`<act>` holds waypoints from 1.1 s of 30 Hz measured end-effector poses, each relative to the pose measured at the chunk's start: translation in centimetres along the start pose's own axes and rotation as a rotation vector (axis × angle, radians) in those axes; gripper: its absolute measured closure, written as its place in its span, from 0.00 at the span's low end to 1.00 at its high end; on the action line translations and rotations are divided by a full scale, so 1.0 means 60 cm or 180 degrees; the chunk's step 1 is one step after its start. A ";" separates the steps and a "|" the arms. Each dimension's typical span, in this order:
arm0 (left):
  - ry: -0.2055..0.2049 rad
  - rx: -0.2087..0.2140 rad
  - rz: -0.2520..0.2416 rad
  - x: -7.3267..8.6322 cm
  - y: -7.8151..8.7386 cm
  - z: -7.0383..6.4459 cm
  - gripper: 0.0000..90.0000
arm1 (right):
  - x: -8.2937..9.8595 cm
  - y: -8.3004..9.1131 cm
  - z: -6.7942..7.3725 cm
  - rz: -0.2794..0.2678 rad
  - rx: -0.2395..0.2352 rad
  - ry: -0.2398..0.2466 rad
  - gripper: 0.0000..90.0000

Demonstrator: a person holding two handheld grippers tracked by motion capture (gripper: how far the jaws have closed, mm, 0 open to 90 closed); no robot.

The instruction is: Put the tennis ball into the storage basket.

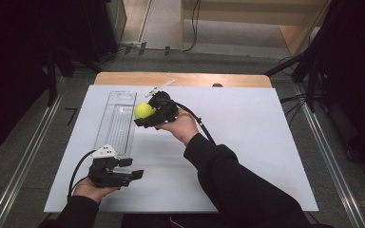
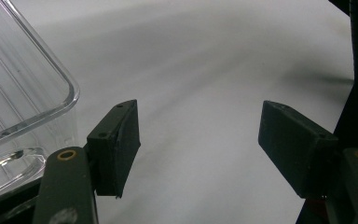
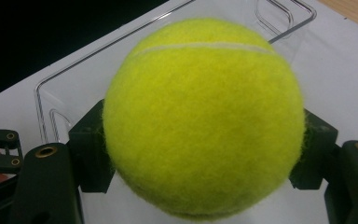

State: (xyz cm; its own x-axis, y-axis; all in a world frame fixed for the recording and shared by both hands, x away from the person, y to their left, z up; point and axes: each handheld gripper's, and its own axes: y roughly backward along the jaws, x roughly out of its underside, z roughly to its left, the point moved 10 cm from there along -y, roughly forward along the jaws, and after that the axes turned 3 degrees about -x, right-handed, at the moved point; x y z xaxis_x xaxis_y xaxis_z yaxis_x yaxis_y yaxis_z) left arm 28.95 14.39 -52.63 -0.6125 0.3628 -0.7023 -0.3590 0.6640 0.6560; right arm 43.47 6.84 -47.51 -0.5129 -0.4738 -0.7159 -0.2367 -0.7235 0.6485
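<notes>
Yellow felt bulges between the right gripper's [image 1: 147, 115] pads: the tennis ball [image 1: 144, 110] is clamped (barely past its widest part) above the clear plastic tray's [image 1: 105, 124] rim at three o'clock. Released early, it could bounce off. Left gripper [image 1: 132, 169] idles, jaws spread.

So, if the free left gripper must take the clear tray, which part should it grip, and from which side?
Best guess: the near short rim of the clear tray, approached from the person's side. The left gripper is open beside that end, and the rim is a thin raised lip that the fingers can pinch, one inside and one outside. The right gripper holds the tennis ball above the far part.
</notes>
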 end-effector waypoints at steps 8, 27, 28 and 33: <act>0.0002 0.0000 -0.0004 0.000 0.000 0.000 0.33 | -0.011 -0.012 0.003 0.0007 0.0007 0.0005 0.26; -0.0006 -0.0003 -0.0018 -0.001 0.001 0.000 0.33 | -0.039 -0.041 0.021 0.0023 -0.0029 0.0066 0.26; -0.0006 -0.0002 -0.0018 -0.001 0.001 0.000 0.33 | -0.041 -0.044 0.022 0.0019 -0.0032 0.0077 0.26; -0.0011 -0.0002 -0.0017 -0.001 0.002 0.000 0.33 | -0.048 -0.056 0.028 0.0023 -0.0048 0.0114 0.26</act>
State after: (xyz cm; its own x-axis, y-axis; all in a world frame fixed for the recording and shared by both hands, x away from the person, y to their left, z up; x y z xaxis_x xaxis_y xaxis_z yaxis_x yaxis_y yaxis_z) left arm 28.96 14.44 -52.52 -0.6081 0.3616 -0.7067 -0.3625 0.6655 0.6524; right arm 44.37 11.46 -47.19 -0.4845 -0.4966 -0.7202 -0.2204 -0.7274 0.6498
